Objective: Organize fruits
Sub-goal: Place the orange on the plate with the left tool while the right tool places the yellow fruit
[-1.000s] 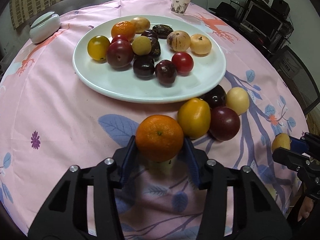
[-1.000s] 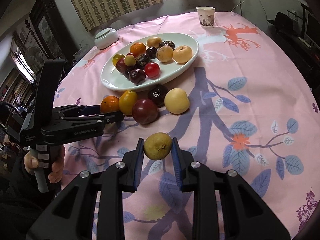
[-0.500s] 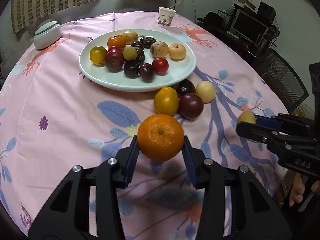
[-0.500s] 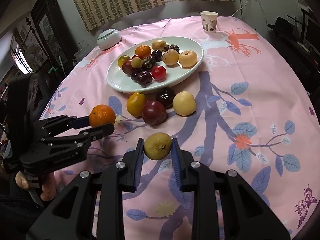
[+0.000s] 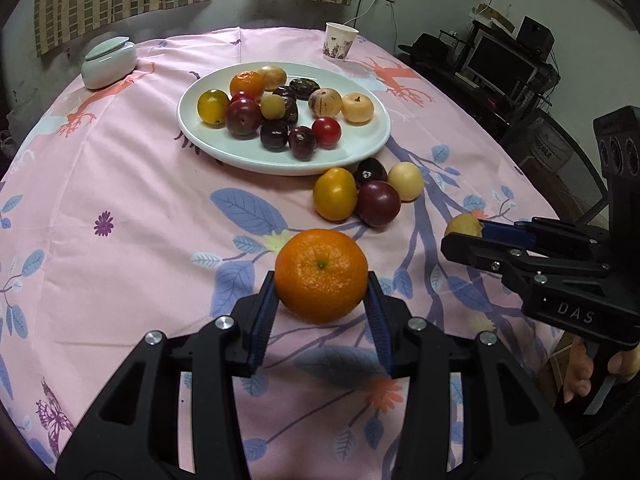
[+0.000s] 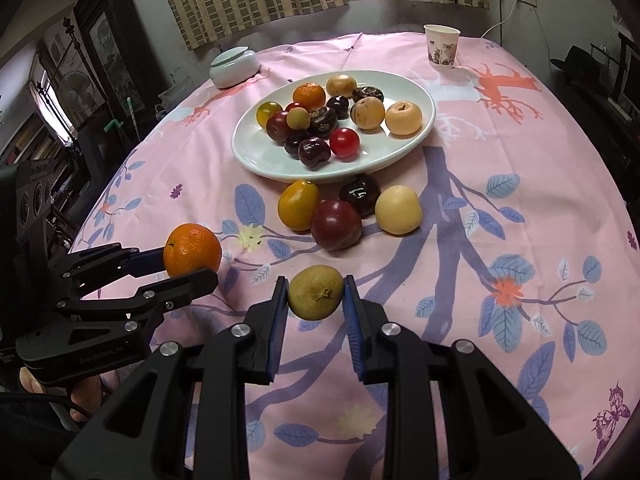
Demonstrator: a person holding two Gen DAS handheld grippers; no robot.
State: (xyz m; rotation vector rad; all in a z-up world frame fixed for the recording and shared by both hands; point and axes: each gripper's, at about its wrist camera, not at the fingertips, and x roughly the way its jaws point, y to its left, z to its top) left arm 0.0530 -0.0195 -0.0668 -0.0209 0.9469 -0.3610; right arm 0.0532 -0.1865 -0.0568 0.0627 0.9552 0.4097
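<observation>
My left gripper (image 5: pixel 321 280) is shut on an orange mandarin (image 5: pixel 321 274) and holds it above the pink cloth; it also shows in the right wrist view (image 6: pixel 192 250). My right gripper (image 6: pixel 316 294) is shut on a small yellow-green fruit (image 6: pixel 316 291), seen from the left wrist view (image 5: pixel 463 225) too. A white plate (image 5: pixel 360 150) holds several fruits. In front of it on the cloth lie a yellow fruit (image 5: pixel 334 194), a dark red plum (image 5: pixel 378 203), a dark cherry-like fruit (image 5: pixel 370 170) and a pale round fruit (image 5: pixel 405 180).
A paper cup (image 5: pixel 340 41) stands beyond the plate and a lidded pale-green bowl (image 5: pixel 109 62) at the far left. The round table's edge drops off to the right, where a chair and a desk with monitors (image 5: pixel 500 64) stand.
Both grippers have lifted and drawn back from the plate with their fruits held. The left one rose from the cloth beside the loose fruits; the plate looks farther in both views.
</observation>
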